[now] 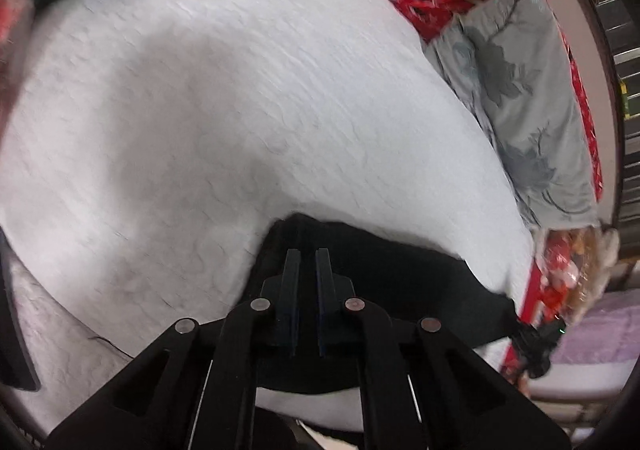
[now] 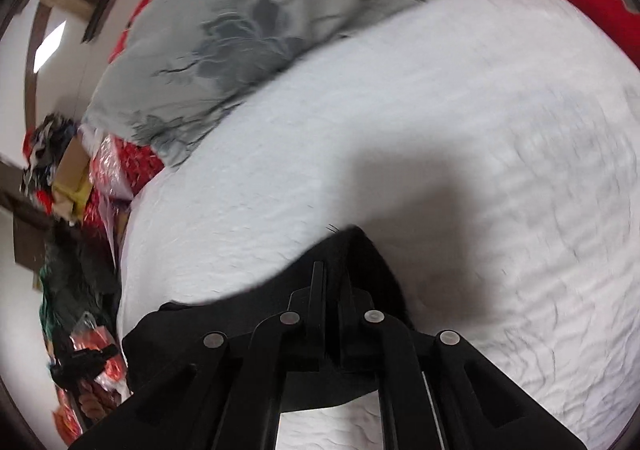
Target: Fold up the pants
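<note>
My left gripper (image 1: 306, 254) and right gripper (image 2: 332, 268) each have their fingers pinched shut on the black pants (image 1: 400, 290), at bottom centre of both views on the white bed cover (image 1: 240, 109). I should lift both corners level, keep the edge taut, and avoid slack.

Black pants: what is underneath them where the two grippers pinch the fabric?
Under the black pants lies the white quilted bed cover, visible all around. Left gripper and right gripper are both shut on cloth. The cover directly beneath is hidden.
</note>
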The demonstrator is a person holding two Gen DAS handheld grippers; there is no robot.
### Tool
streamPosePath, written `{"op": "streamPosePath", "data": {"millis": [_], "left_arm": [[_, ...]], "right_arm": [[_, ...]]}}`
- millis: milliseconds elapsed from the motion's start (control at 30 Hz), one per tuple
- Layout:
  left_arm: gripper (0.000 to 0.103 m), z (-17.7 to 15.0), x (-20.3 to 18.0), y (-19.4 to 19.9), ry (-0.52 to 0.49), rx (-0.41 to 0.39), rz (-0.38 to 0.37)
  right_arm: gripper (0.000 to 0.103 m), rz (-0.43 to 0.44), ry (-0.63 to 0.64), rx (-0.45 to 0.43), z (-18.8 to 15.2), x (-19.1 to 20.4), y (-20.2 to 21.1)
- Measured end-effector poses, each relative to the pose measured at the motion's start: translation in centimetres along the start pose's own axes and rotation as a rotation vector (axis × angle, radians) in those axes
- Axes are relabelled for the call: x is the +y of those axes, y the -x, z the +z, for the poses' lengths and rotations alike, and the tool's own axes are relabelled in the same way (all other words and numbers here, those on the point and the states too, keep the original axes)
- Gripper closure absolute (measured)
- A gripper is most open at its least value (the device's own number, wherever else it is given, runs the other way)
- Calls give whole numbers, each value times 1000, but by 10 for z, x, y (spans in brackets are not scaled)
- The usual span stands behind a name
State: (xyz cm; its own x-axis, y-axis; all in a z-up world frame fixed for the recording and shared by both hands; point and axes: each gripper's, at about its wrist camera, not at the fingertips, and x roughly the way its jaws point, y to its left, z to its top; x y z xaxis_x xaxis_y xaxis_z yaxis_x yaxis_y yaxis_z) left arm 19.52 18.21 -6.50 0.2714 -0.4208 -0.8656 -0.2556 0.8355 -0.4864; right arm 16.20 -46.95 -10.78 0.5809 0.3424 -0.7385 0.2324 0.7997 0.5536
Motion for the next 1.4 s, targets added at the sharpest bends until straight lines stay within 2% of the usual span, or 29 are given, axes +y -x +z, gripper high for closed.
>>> {"op": "streamPosePath", "data": {"millis": [133, 200, 233, 333, 433, 533, 667, 733, 900, 1000, 1033, 1133, 1233, 1300, 1333, 1400], "left_arm": [[95, 0, -14, -13, -60, 44, 68], [93, -1, -14, -13, -68, 50, 66], [88, 0, -15, -14, -70, 50, 53], [65, 3, -12, -15, -71, 48, 49], [63, 4, -7, -11, -72, 30, 48], [53, 2, -5, -14, -66, 87, -21], [53, -8, -15, -28, -140, 172, -16], [53, -16, -22, -33, -182, 208, -39], [53, -16, -24, -18, -154, 131, -120], [53, -11, -17, -22, -129, 115, -25], [53, -10, -14, -25, -117, 131, -31], [53, -10, -12, -23, -87, 127, -84], [52, -15, -21, -25, -102, 141, -163], [52, -14, -27, -27, -116, 102, -130], [53, -12, -27, -28, -111, 86, -108], [73, -8, -23, -35, -52, 77, -84]], "right_arm": [[96, 3, -15, 4, -3, -4, 2], [96, 5, -17, 6, -4, -3, 2], [96, 5, -16, 8, -5, -2, -1], [96, 5, -19, 21, -4, 5, -8], [96, 1, -21, 25, -4, 7, -10], [96, -5, -19, 27, -4, 8, -10], [96, -12, -25, 29, -4, 7, -12], [95, -14, -31, 30, -5, 7, -12], [95, -20, -36, 36, -7, 6, -13], [95, -22, -45, 38, -7, 5, -13], [95, -22, -48, 38, -8, 4, -13], [93, -22, -55, 36, -9, 4, -13], [93, -24, -54, 38, -10, 4, -13], [93, -23, -58, 40, -10, 4, -15], [93, -25, -60, 40, -10, 4, -16], [93, -28, -57, 40, -10, 4, -17]]}}
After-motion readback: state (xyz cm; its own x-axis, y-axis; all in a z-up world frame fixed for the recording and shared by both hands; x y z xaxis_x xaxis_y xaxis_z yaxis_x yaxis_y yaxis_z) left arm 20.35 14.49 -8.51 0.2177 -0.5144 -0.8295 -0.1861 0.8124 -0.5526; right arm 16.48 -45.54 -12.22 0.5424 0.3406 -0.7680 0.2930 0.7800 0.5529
